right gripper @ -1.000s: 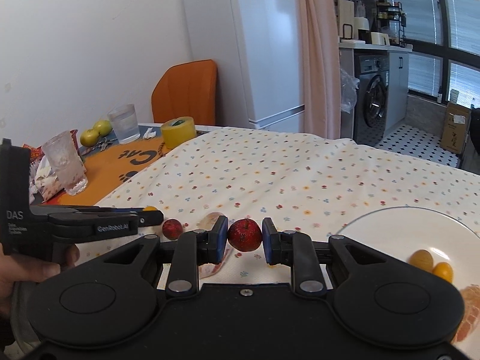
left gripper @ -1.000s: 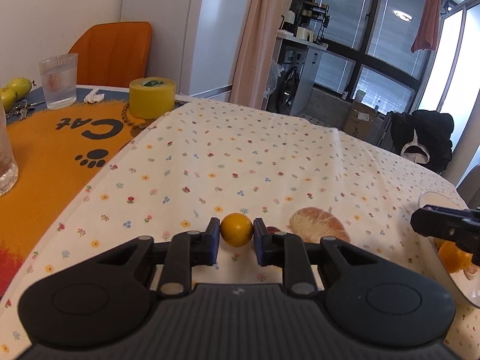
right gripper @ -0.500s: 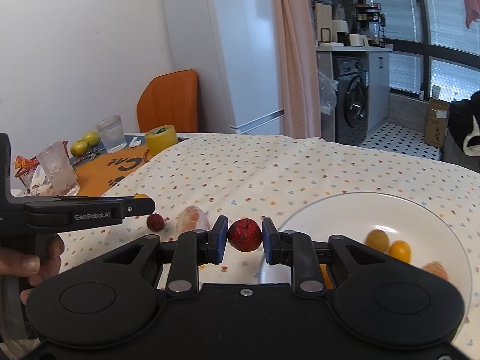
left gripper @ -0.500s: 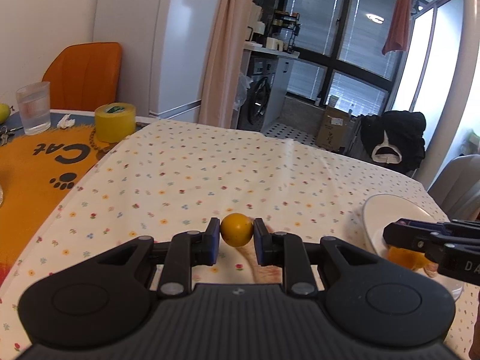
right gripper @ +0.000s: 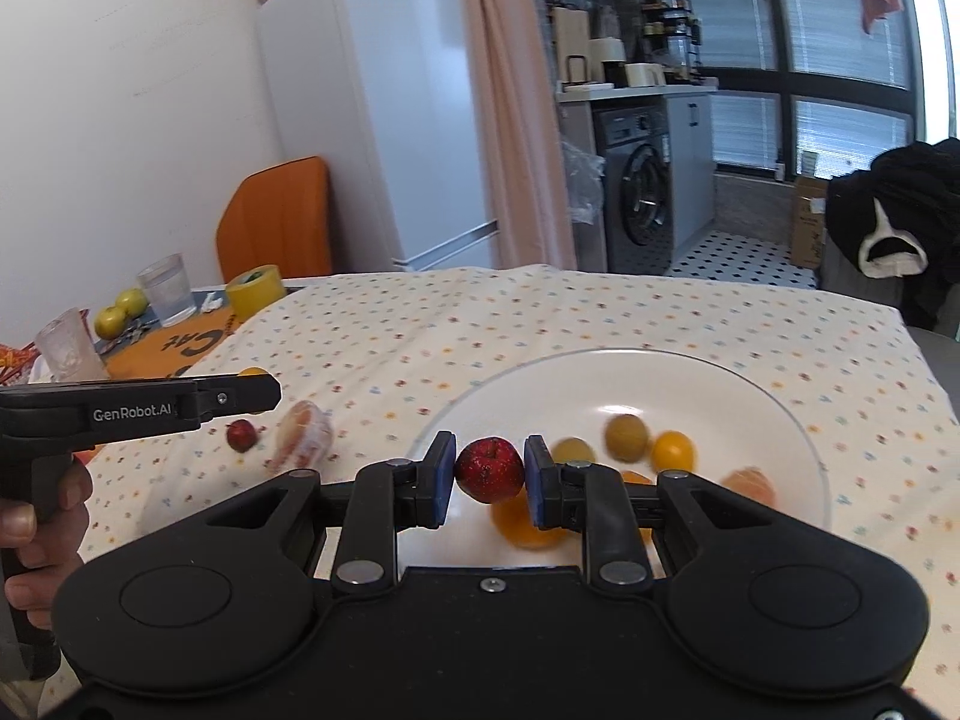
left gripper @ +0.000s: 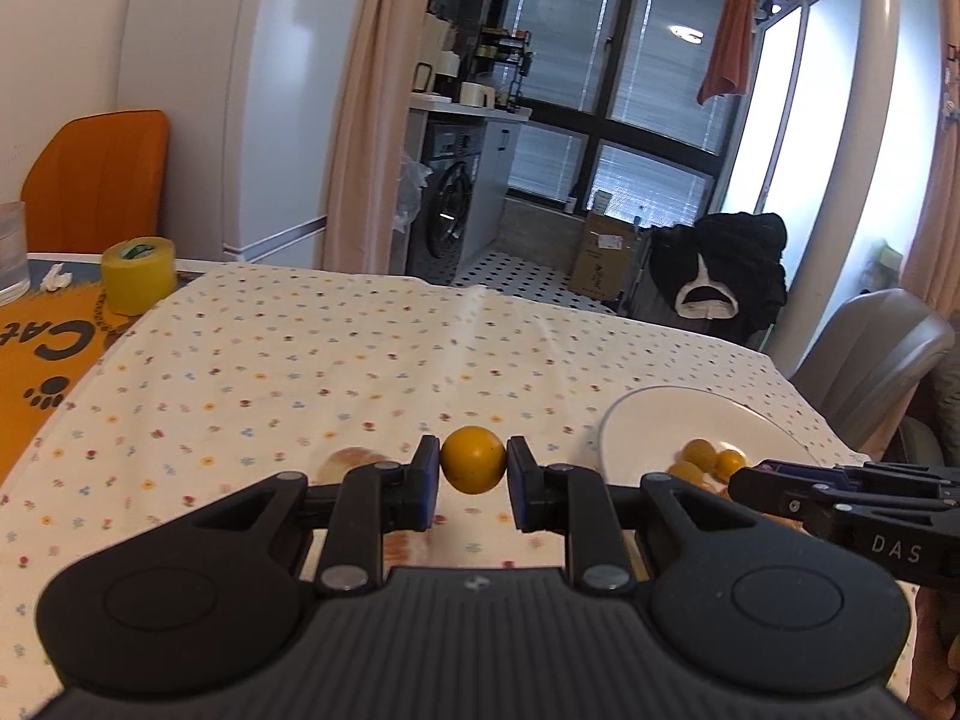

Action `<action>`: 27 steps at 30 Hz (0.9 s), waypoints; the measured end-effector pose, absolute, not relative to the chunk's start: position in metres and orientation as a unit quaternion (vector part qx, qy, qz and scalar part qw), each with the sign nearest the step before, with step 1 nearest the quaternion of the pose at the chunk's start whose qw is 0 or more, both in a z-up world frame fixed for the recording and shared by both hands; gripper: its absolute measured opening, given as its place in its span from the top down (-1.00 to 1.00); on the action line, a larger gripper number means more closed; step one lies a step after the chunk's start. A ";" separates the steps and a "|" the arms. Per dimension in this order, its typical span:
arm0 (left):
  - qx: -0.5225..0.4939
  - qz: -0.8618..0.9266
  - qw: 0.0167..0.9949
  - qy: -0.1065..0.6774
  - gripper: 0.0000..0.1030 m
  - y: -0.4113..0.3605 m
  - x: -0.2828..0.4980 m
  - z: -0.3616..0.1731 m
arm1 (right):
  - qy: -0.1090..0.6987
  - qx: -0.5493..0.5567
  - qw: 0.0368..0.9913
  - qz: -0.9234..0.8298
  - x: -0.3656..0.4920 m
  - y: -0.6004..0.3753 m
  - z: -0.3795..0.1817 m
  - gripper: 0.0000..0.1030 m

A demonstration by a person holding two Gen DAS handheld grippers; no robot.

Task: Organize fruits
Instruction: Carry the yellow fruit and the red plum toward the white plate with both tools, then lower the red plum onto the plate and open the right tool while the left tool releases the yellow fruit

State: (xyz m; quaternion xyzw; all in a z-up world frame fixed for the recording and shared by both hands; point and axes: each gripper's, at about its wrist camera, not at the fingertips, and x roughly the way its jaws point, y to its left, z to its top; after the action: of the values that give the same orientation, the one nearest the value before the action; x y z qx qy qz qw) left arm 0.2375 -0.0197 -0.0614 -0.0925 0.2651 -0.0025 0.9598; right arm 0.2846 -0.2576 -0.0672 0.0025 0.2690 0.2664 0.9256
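My left gripper (left gripper: 473, 461) is shut on a small yellow-orange fruit (left gripper: 473, 459), held above the flowered tablecloth, left of the white plate (left gripper: 636, 420). My right gripper (right gripper: 489, 471) is shut on a small red fruit (right gripper: 489, 469) over the near left rim of the white plate (right gripper: 780, 414). In the plate lie several small yellow and orange fruits (right gripper: 673, 449) and a peeled orange (right gripper: 747, 483). On the cloth left of the plate lie a peeled orange (right gripper: 303, 435) and a small dark red fruit (right gripper: 241, 435). From the right wrist view, the left gripper's body (right gripper: 138, 411) is seen sideways.
An orange cat mat (left gripper: 36, 348) at the left holds a yellow tape roll (left gripper: 138, 275), two glasses (right gripper: 167, 289) and two green-yellow fruits (right gripper: 120, 311). An orange chair (right gripper: 276, 222) stands behind the table, a grey chair (left gripper: 870, 360) at the right corner.
Both grippers have swung to the right, toward the plate, each still holding its fruit. The plate now fills more of the right wrist view.
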 end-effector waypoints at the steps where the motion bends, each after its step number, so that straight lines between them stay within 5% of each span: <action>1: -0.092 -0.007 0.960 0.265 0.58 -0.023 0.238 -0.062 | 0.269 0.004 0.927 0.263 0.285 -0.261 -0.068 0.55; 27: -0.068 -0.094 0.950 0.288 0.58 -0.096 0.248 -0.078 | 0.281 0.037 0.940 0.191 0.277 -0.334 -0.082 0.43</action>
State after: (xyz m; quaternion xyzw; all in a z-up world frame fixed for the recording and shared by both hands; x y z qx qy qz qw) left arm 0.2483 -0.0962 -0.0785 -0.0684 0.2882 -0.0940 0.9505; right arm 0.2773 -0.3338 -0.0824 0.0374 0.2814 0.1908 0.9397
